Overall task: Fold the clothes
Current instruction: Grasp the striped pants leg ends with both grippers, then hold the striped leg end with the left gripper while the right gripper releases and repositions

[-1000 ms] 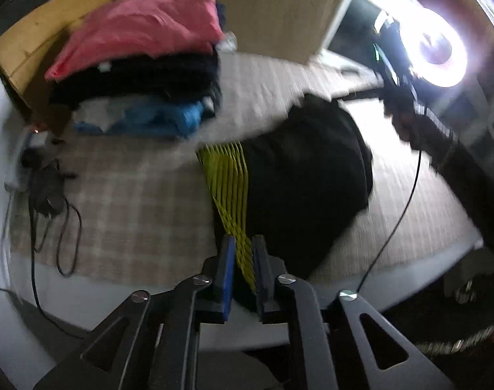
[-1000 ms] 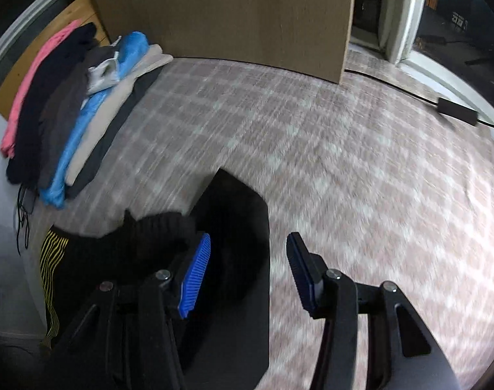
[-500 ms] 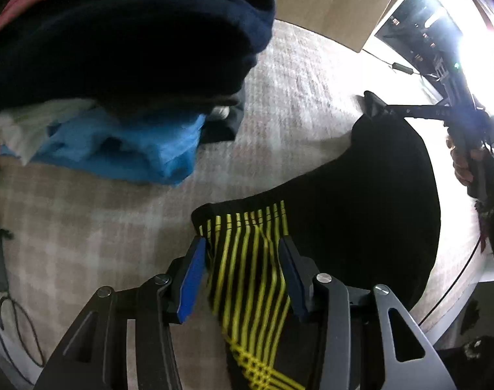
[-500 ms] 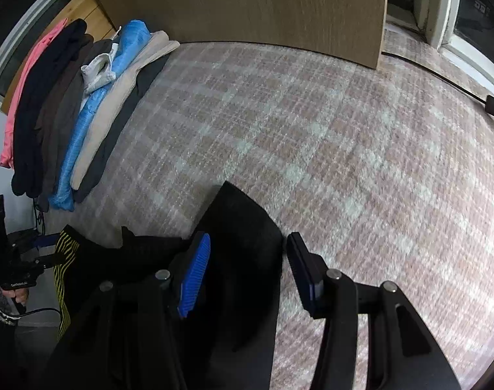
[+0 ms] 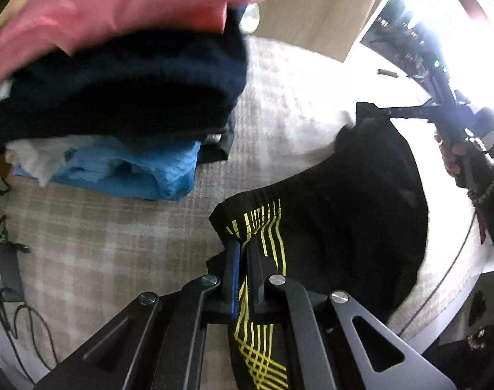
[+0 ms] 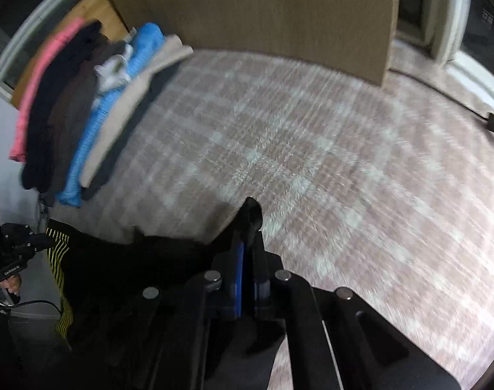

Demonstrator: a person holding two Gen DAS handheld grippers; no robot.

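motion blur smears the plaid cover (image 6: 328,149); both grippers (image 5: 242,256) (image 6: 248,247) pinch the black garment (image 5: 344,214).

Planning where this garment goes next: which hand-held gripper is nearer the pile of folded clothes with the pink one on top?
Left. The left hand-held gripper, clamping the black garment's yellow-striped end, sits just below the pile. The right hand-held gripper grips the far corner.

Motion blur smears the plaid bedcover (image 6: 328,149) and the stacked clothes (image 6: 84,110), whose pink top (image 5: 110,3) is cropped.
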